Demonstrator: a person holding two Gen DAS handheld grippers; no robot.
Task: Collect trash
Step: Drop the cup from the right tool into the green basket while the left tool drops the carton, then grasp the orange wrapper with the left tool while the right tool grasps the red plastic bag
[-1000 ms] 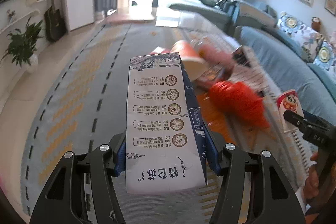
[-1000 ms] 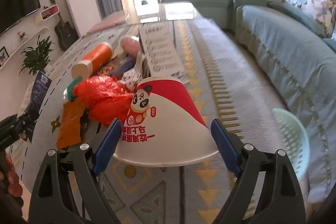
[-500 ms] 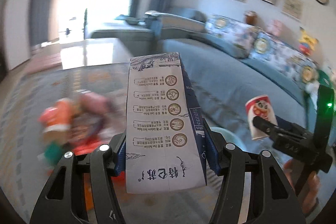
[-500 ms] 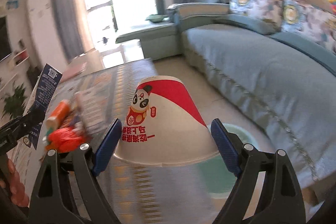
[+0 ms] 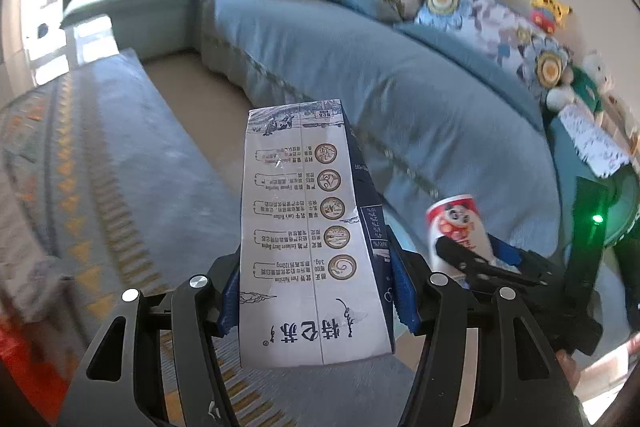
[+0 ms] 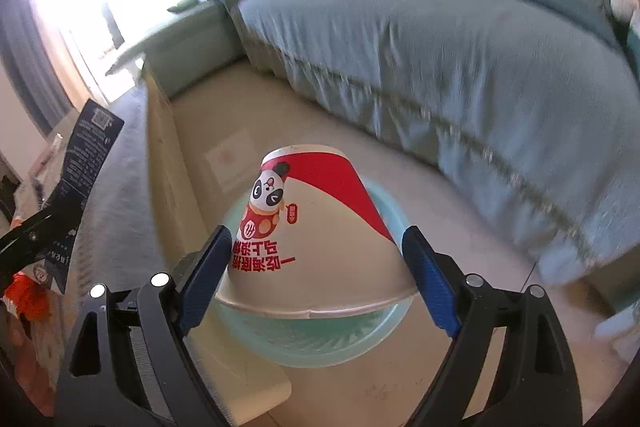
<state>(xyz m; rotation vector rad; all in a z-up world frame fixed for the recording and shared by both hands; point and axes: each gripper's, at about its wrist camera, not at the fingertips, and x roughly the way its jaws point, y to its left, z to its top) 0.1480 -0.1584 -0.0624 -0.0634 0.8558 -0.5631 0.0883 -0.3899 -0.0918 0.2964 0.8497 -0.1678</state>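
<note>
Right gripper (image 6: 316,267) is clamped on the paper cup (image 6: 316,239), rim nearest the camera. The green basket (image 6: 320,335) sits on the floor directly beneath, lower centre of frame.

Left gripper (image 5: 316,291) is clamped on the milk carton (image 5: 312,239), long axis pointing away; basket not visible there. Right hand judged nearer.

Taking the sofa (image 6: 460,39) as your landmark, your paper cup (image 6: 316,239) sits before it over the basket (image 6: 320,339) on the floor, your carton (image 5: 308,239) left of the cup, the rug (image 5: 100,167) further left.
</note>
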